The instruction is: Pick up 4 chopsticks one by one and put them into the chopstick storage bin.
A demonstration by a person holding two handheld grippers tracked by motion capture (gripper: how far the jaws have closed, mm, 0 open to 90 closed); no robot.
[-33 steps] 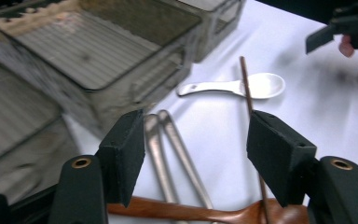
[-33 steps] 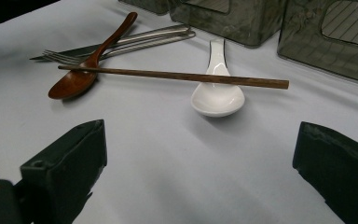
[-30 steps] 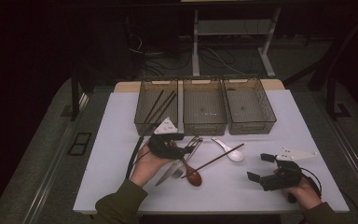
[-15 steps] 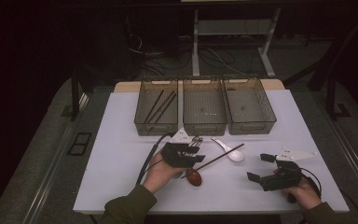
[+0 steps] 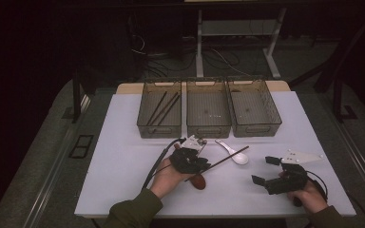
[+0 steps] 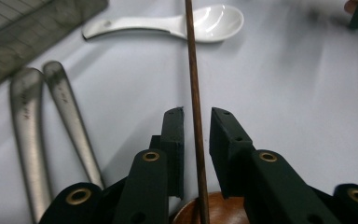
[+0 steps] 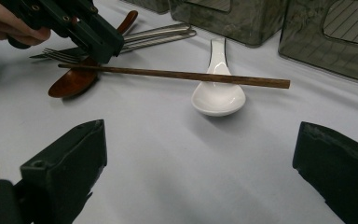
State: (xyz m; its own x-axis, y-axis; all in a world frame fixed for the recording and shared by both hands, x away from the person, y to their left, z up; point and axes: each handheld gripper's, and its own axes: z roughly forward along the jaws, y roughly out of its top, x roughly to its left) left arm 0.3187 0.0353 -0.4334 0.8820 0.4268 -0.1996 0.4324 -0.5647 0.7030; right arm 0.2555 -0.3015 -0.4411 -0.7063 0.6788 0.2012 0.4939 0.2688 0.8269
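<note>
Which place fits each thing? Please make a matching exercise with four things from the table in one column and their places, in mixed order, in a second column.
Things:
1. brown chopstick
2. white spoon
3. wooden spoon
4. pair of dark chopsticks

Places:
A. inside the leftmost bin
B. under the far part of the brown chopstick, bowl facing up
C. between the jaws of the left gripper
D. on the table by the fork, under the near part of the brown chopstick

Pairs: 1-C, 2-B, 3-D, 4-A
</note>
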